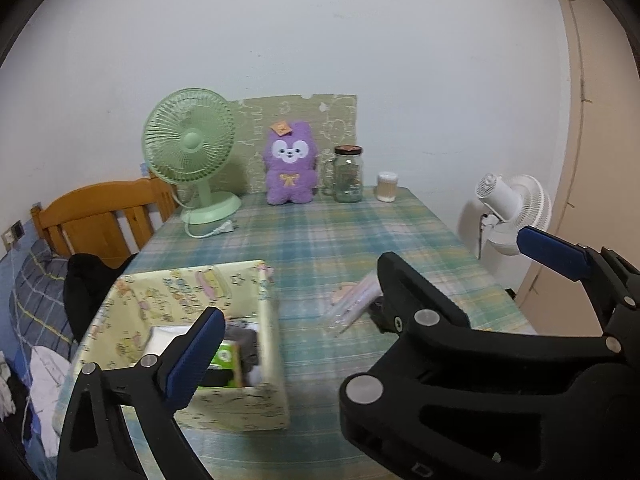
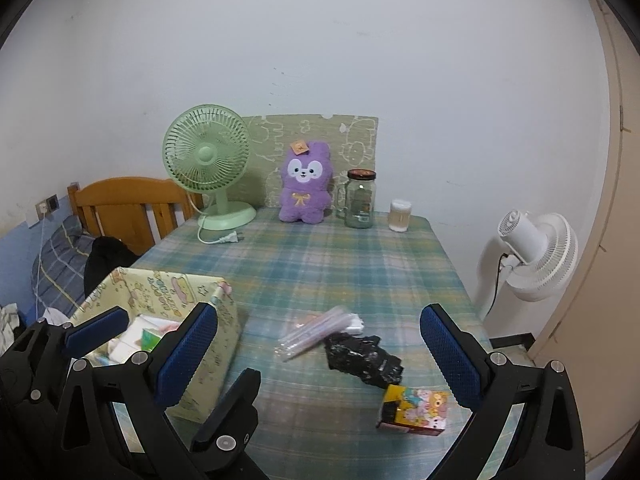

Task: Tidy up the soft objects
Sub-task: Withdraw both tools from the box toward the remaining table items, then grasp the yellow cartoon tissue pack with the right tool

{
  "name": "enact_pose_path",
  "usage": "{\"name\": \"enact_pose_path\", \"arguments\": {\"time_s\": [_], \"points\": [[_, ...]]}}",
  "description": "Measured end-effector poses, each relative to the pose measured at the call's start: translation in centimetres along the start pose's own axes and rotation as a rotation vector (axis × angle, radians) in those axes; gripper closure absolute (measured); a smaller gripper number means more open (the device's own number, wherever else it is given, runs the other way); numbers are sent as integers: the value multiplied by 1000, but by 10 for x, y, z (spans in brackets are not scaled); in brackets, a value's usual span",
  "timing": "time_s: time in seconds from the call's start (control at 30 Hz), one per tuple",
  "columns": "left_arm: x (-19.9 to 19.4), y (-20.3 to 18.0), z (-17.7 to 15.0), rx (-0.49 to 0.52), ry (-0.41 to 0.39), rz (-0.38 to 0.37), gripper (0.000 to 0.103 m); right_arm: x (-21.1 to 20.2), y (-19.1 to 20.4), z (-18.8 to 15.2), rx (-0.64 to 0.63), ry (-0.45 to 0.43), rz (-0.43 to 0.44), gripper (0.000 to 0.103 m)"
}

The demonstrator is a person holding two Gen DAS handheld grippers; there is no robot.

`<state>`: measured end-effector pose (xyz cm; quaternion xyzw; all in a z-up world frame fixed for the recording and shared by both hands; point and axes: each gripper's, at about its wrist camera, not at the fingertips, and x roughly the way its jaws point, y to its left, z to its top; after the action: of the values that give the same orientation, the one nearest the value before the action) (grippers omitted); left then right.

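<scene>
Since the storage box (image 2: 160, 320) sits at nine o'clock for sorting, both empty grippers, left gripper (image 1: 360, 280) and right gripper (image 2: 320, 364), hover spread apart near the black bag (image 2: 362, 356).

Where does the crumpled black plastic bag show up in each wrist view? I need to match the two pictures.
Left wrist view: the crumpled black plastic bag is only a sliver right of centre, mostly hidden behind a black arm of the other hand-held gripper.
Right wrist view: in full, lower centre on the plaid tablecloth, between the blue pads.
Shared landmark: the clear plastic packet lying just left of the bag.
</scene>
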<state>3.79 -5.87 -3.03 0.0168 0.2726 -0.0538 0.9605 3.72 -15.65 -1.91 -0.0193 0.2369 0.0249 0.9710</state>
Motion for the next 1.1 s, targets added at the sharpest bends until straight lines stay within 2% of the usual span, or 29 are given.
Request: {"name": "enact_pose_path", "arguments": {"time_s": [0.2,0.47,0.8,1.1], "points": [[11,-20,-8,11,-3,-37,8,5,-22,-12,12,7,-21,0],[27,-40,-16,8,41,-71,8,11,-44,-25,7,5,-42,0],[57,-53,-33,35,116,-51,8,42,-60,-47,8,84,-57,0],[81,-61,-48,58,188,-90,8,65,-70,-69,34,171,-62,0]]}}
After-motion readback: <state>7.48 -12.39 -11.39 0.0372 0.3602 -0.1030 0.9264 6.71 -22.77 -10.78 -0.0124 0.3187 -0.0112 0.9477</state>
